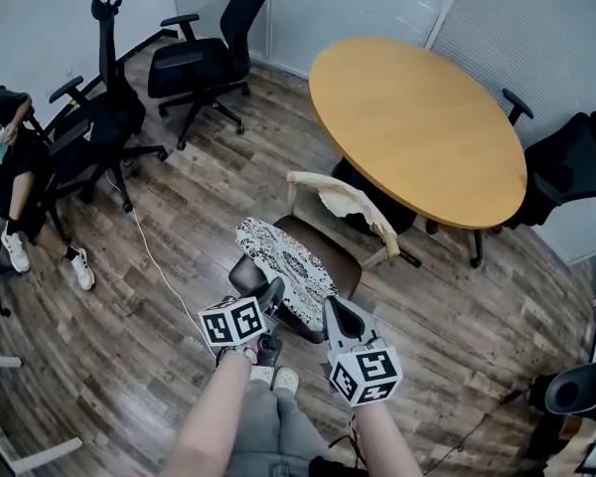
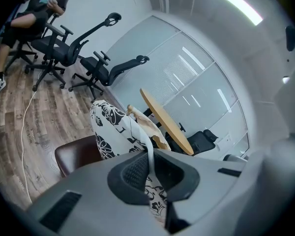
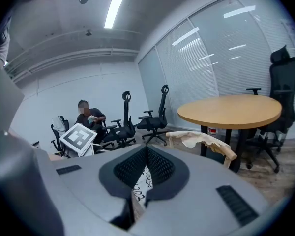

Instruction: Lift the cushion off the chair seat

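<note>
A flat white cushion with a black flower print (image 1: 283,262) hangs tilted above the dark brown seat (image 1: 340,259) of a worn wooden chair (image 1: 350,204). My left gripper (image 1: 274,296) is shut on its near left edge, and my right gripper (image 1: 330,311) is shut on its near right edge. In the left gripper view the cushion (image 2: 117,132) rises from between the closed jaws of that gripper (image 2: 150,168), with the seat (image 2: 78,153) below it. In the right gripper view only a strip of the printed cloth (image 3: 141,183) shows, pinched in the gripper (image 3: 146,173).
A round wooden table (image 1: 412,125) stands just behind the chair. Black office chairs (image 1: 194,63) line the far left, and a person (image 1: 2,157) sits in one. A white cable (image 1: 149,251) runs across the wood floor. Another black chair (image 1: 571,162) stands at the right.
</note>
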Demonstrator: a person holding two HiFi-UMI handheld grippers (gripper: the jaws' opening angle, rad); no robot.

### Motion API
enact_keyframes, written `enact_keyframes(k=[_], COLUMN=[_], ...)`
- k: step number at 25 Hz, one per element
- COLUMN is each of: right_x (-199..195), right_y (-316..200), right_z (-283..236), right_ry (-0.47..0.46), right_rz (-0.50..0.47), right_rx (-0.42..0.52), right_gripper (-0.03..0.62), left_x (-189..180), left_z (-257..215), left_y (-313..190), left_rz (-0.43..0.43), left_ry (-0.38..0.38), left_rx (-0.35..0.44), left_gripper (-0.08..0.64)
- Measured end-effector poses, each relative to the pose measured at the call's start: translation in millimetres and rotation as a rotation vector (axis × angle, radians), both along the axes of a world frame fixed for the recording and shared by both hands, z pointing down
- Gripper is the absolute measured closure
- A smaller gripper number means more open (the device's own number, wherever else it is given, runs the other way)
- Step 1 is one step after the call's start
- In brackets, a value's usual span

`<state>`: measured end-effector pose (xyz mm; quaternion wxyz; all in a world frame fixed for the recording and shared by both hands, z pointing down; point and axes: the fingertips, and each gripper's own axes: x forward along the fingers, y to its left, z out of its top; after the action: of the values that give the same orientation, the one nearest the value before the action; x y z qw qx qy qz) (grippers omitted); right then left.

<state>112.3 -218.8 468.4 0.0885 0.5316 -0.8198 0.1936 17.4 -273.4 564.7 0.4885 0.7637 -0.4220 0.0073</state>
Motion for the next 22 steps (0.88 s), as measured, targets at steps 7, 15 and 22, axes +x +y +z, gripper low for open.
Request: enact_keyframes(k=[7,15,22], right_x=[-8,-12,-17], right_y=[4,4,6], right_z=[-29,-69,-99], right_ry=[0.053,0.082,0.089], right_rz=[-0.053,-0.063,-0.056], right_rx=[0.038,0.094,0.136], right_gripper=[0.568,0.568,0.568], left_x=[-11,-17,-16], left_z=[-35,-86,-135], left_y=[9,12,11], left_rz=[0.000,0.023,0.047], left_ry=[0.025,0.048,0.046], left_rx=[0.028,0.098,0.196], left_gripper=[0.543,0.543,0.543])
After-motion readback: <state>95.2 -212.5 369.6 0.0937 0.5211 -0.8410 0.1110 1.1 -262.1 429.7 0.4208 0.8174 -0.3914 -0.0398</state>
